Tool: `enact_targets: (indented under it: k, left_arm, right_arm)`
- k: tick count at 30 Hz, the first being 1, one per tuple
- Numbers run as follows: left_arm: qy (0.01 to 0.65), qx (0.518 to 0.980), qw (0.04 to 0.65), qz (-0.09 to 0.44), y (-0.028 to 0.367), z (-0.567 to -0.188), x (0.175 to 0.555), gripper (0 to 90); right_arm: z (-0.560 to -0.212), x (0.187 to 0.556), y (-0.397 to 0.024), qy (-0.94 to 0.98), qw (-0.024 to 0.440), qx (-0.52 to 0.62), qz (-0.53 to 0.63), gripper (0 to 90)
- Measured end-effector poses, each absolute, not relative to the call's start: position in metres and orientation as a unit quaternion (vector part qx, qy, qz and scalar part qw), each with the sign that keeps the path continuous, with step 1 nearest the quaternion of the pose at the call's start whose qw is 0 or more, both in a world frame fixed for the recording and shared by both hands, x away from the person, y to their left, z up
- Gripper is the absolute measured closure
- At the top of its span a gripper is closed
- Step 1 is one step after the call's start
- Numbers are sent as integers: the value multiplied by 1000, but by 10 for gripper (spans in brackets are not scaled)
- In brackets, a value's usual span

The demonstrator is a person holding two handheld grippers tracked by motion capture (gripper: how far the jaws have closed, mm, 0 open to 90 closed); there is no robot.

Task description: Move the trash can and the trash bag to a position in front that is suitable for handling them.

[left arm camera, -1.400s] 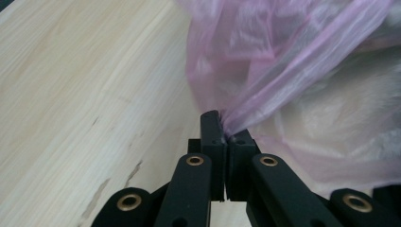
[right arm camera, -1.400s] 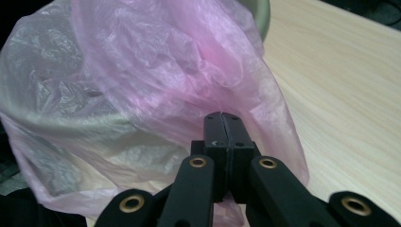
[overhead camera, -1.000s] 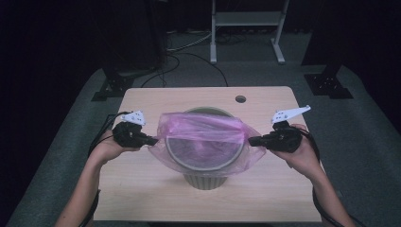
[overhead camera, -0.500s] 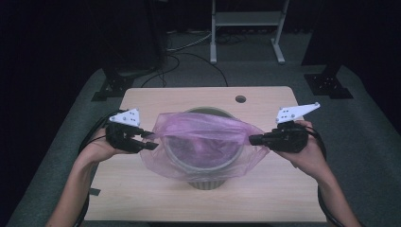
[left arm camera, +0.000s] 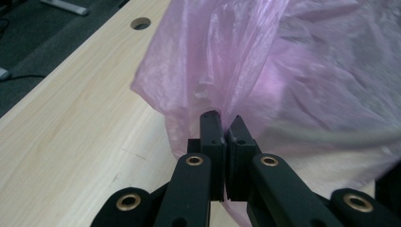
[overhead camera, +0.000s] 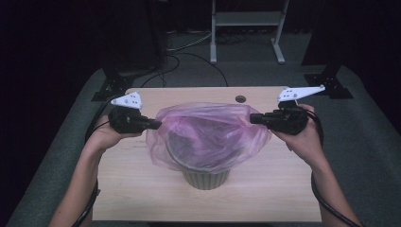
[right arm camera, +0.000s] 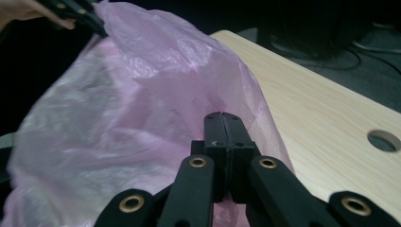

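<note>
A thin pink plastic bag (overhead camera: 208,137) hangs stretched open over a grey bin (overhead camera: 206,178) at the table's middle. My left gripper (overhead camera: 156,125) is shut on the bag's left edge. Its jaws have just been closing, and in the left gripper view (left arm camera: 222,118) the pink film (left arm camera: 293,71) is pinched between the tips. My right gripper (overhead camera: 253,118) is shut on the bag's right edge. In the right gripper view (right arm camera: 222,116) its jaws meet on the film (right arm camera: 118,109). Both hold the bag's mouth above the bin's rim. The bag hides the bin's top.
The light wooden table (overhead camera: 142,189) has a round cable hole (overhead camera: 240,99) near its far edge. Grey carpet, cables and a metal stand's legs (overhead camera: 246,42) lie behind it. The left gripper (right arm camera: 90,16) appears at the top left of the right gripper view.
Both grippers have risen with the bag's edges. The bag's mouth is lifted higher and more of the bin's base shows beneath it.
</note>
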State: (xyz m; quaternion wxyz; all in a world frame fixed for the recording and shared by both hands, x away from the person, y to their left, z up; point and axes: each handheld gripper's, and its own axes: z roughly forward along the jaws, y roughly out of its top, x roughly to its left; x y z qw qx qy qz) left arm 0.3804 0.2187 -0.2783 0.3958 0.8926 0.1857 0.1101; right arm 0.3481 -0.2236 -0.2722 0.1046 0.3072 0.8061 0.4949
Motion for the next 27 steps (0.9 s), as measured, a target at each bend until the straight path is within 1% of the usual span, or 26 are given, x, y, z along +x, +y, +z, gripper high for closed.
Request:
enact_targets:
  k: [5, 6, 15, 27]
  left_arm:
    - [216, 887, 394, 103, 215, -288, 398, 884]
    - [222, 886, 393, 102, 214, -291, 401, 886]
    - [259, 882, 385, 83, 211, -322, 422, 888]
    - [267, 880, 389, 63, 203, -345, 432, 895]
  right_arm:
    - [-290, 367, -222, 801, 95, 347, 478, 900]
    - [-299, 373, -222, 801, 91, 358, 472, 900]
    - [-330, 388, -226, 796, 68, 389, 459, 900]
    - [-356, 394, -226, 802, 46, 402, 439, 900]
